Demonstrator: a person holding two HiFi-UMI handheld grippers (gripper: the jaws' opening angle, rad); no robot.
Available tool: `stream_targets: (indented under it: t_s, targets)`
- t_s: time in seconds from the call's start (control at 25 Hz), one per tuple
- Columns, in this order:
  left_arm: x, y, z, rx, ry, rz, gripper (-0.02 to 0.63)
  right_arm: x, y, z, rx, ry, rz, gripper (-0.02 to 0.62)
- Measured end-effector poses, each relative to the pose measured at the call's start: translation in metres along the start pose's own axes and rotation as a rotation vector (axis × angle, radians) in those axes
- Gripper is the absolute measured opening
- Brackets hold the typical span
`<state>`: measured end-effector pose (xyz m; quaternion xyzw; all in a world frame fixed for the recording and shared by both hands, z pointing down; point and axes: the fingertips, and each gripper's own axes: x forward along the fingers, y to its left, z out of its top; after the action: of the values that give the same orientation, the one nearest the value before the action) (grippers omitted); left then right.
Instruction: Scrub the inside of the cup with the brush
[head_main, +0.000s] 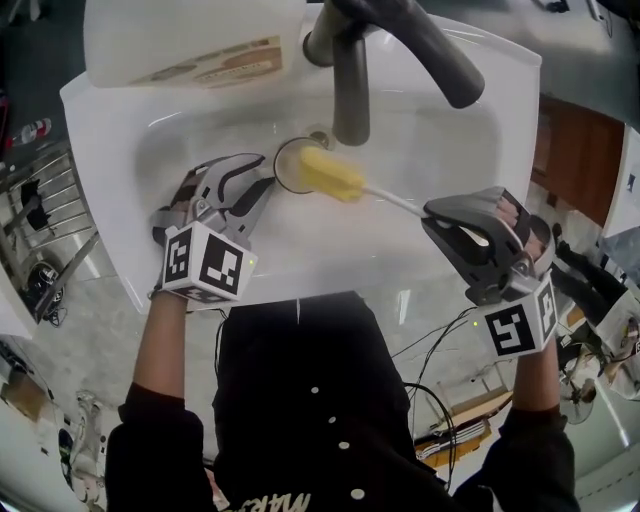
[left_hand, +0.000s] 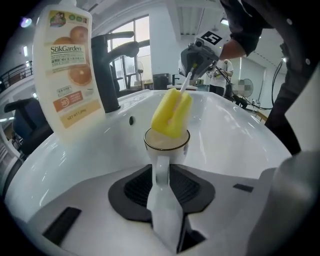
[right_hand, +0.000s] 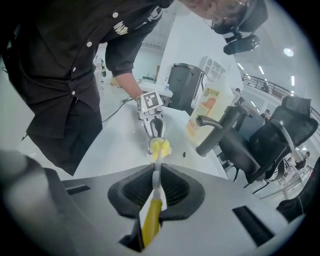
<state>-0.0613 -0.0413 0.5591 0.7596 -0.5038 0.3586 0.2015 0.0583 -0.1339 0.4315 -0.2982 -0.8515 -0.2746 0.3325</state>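
Left tongs (head_main: 262, 188) spread loose about cup (head_main: 289, 168) handle; right tongs (head_main: 432, 215) clamped on brush (head_main: 362, 189), sponge end in cup mouth; cup set in sink (head_main: 440, 140) by tap (head_main: 351, 92), walls close.

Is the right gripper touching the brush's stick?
Touching. The right gripper view shows it: the right gripper has its jaws closed tight on the handle of the brush, with no gap on either side.

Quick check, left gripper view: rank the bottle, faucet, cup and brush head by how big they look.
Largest: bottle. Then faucet. Last, cup and brush head, which look about alike, so unranked.
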Motion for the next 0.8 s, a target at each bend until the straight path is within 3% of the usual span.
stream_targets:
  t_s: [0.08,0.32,0.64,0.8]
  targets:
    - [0.001,0.0,0.001,0.022,0.0,0.008,0.094,0.002,-0.002,0.0,-0.013,0.005,0.016,0.049]
    - [-0.001,-0.002,0.004,0.051,0.006,0.011,0.092,0.005,-0.014,0.006,-0.114,0.07,0.063,0.049]
    - [-0.001,-0.002,0.007,0.052,0.02,0.004,0.092,0.039,-0.025,0.022,-0.556,0.215,0.183,0.049]
    - [0.0,-0.004,0.01,0.061,0.013,0.004,0.092,0.051,-0.026,0.026,-0.68,0.244,0.226,0.049]
